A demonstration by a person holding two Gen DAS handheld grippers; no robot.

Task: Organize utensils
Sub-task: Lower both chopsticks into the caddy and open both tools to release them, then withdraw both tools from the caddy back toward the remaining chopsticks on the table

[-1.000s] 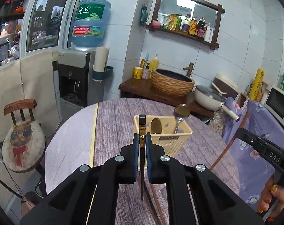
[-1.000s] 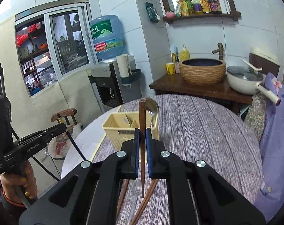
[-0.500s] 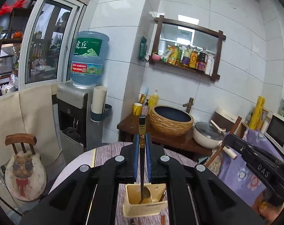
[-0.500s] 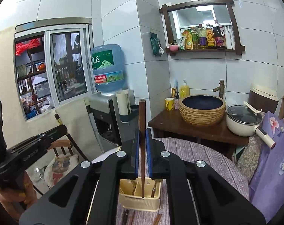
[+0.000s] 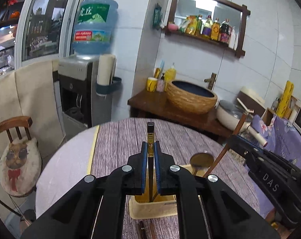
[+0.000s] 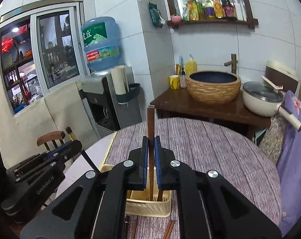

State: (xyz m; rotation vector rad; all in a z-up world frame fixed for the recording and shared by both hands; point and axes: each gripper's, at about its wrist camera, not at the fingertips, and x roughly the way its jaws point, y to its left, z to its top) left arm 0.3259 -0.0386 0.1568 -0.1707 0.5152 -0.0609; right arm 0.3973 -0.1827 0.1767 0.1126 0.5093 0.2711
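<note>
Your left claw (image 5: 150, 149) is clamped on a black chopstick (image 5: 150, 128), held upright, its lower end inside the basket (image 5: 150, 209). Your right claw (image 6: 150, 145) is clamped on a brown chopstick (image 6: 150, 117), also upright, its lower end down in the same basket (image 6: 148, 205). The basket stands on the surface (image 5: 120, 139) directly under both claws. A spoon (image 5: 201, 160) stands in it. More chopsticks (image 6: 168, 229) lie on the surface just in front of the basket.
</note>
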